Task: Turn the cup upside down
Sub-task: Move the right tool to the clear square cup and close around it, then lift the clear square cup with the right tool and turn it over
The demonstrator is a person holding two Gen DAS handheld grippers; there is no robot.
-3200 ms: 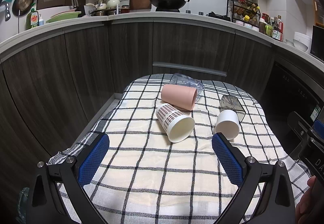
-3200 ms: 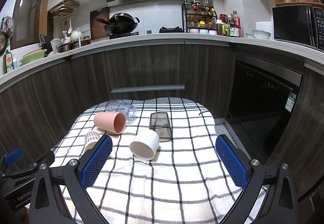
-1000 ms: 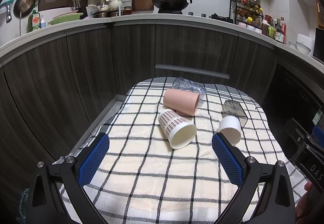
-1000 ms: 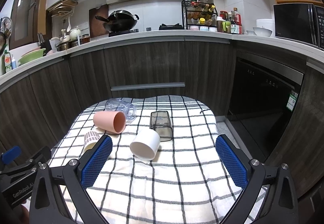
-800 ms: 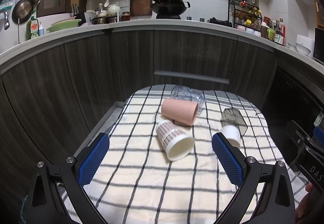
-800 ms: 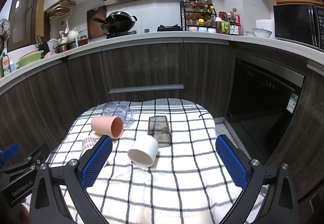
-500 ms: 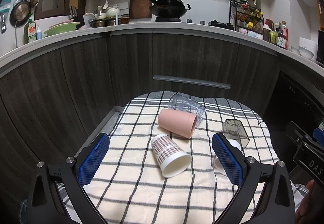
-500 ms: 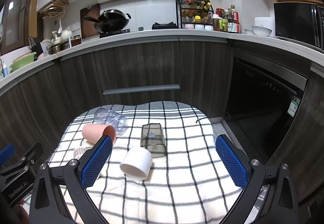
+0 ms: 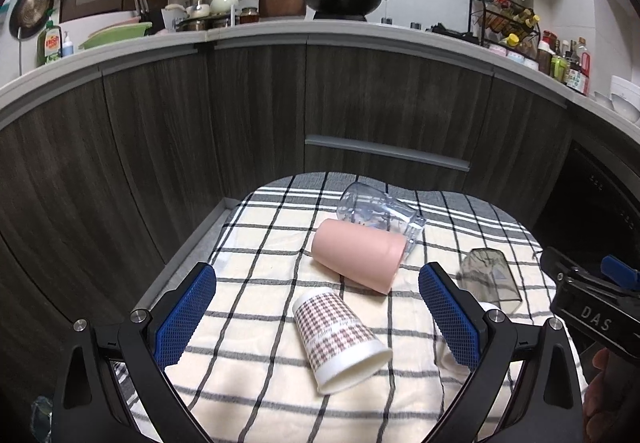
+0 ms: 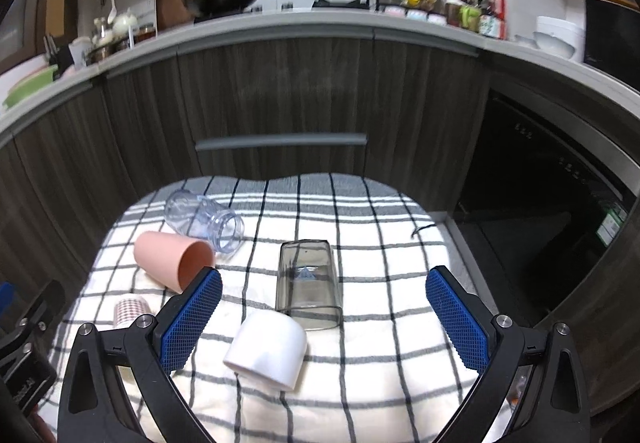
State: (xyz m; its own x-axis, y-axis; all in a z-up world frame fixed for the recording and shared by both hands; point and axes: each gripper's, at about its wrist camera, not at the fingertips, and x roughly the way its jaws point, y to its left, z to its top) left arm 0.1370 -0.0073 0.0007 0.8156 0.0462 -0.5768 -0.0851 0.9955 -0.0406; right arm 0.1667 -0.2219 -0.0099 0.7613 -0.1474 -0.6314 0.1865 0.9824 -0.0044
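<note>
Five cups lie on their sides on the checked cloth [image 10: 392, 243]. Left to right in the right wrist view: houndstooth paper cup [image 10: 129, 307], pink cup [image 10: 173, 259], clear plastic cup [image 10: 205, 221], white cup [image 10: 267, 349], smoky square tumbler [image 10: 307, 283]. Left gripper [image 9: 317, 319]: fingers spread wide, holding nothing, the houndstooth cup between them. Right gripper [image 10: 325, 323]: fingers wide apart, empty, white cup and tumbler between them.

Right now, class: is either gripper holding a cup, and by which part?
Nothing is held. The left gripper and right gripper are both open above the lying cups.
</note>
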